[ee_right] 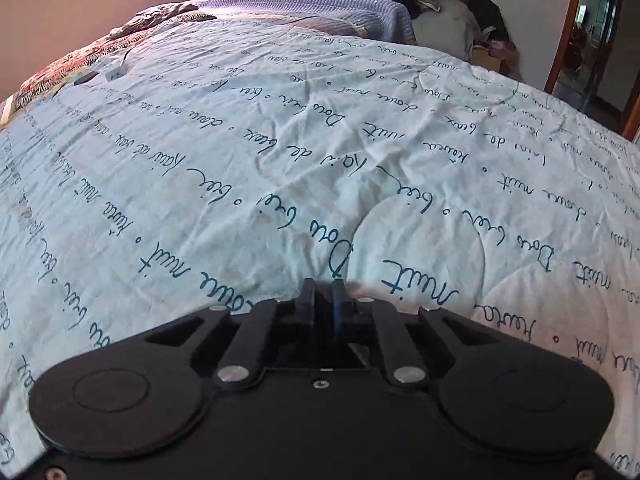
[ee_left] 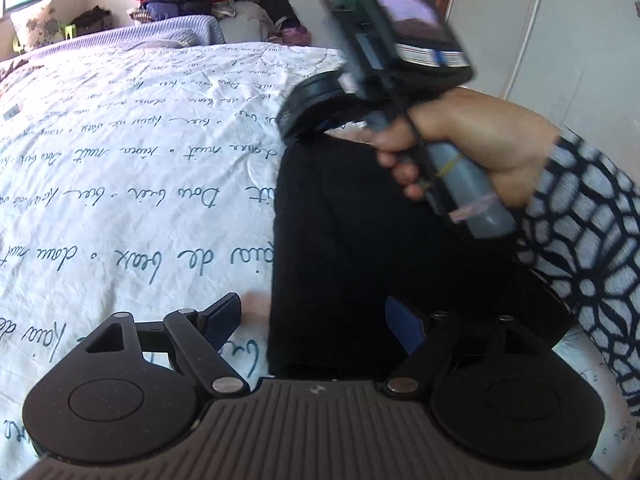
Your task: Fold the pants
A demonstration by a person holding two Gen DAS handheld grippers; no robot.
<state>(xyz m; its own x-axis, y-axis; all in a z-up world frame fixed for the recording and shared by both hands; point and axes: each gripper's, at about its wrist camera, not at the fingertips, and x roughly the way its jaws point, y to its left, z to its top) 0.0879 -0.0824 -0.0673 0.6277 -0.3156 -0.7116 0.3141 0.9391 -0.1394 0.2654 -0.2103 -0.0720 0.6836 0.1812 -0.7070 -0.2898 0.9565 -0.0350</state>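
The quilt [ee_right: 280, 140] ahead of both tools bears upside-down blue cursive script; "nuit" and "de" are legible, the rest unclear.

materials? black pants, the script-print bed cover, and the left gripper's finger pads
Black pants: matte, light-absorbing knit or fleece-like fabric, no sheen; weave not resolvable. Script-print bed cover: thin woven fabric, probably cotton, matte, fine wrinkles, with stitched quilting circles suggesting light padding. Left gripper finger pads: dark blue, dull, likely rubber or soft plastic, on hard black plastic arms.
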